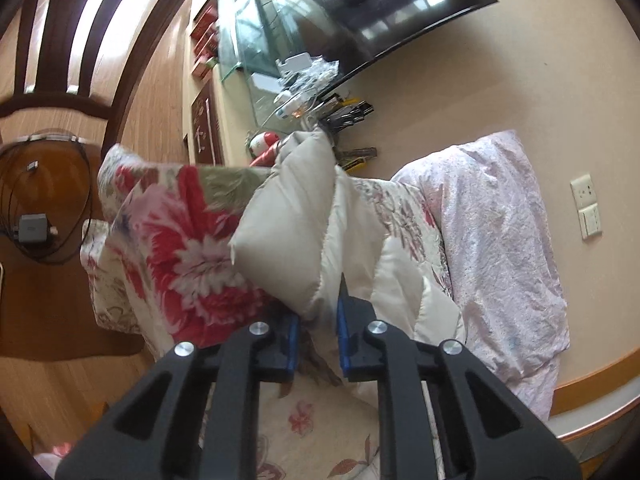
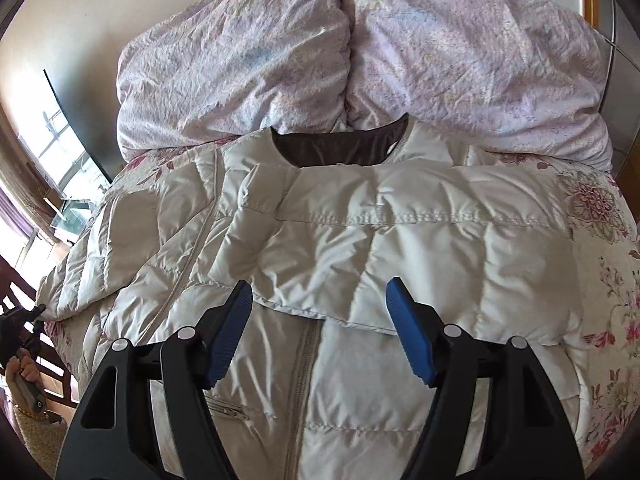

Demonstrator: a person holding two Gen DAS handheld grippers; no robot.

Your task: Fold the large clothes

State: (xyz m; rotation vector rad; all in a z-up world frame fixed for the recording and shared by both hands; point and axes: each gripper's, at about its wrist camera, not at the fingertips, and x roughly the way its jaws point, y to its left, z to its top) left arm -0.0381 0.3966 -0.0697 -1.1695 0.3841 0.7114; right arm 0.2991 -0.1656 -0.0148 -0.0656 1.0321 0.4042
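Note:
A cream quilted puffer jacket (image 2: 360, 232) lies front up on a floral bedspread (image 2: 600, 280), its brown-lined collar (image 2: 340, 144) toward the far side and one sleeve folded across the chest. My right gripper (image 2: 320, 296) hovers over the jacket's middle with its blue pads (image 2: 408, 336) spread apart and nothing between them. In the left wrist view, my left gripper (image 1: 318, 320) is shut on a fold of the jacket's sleeve (image 1: 292, 220), which rises puffed up ahead of the fingers above the floral bedspread (image 1: 180, 240).
A crumpled pale lilac duvet (image 2: 340, 52) is heaped beyond the collar; the same duvet (image 1: 500, 232) lies right of the lifted sleeve. A dark TV screen (image 1: 360, 8) and glass stand with clutter sit behind. A hand holding the other gripper (image 2: 24, 360) shows at the left edge.

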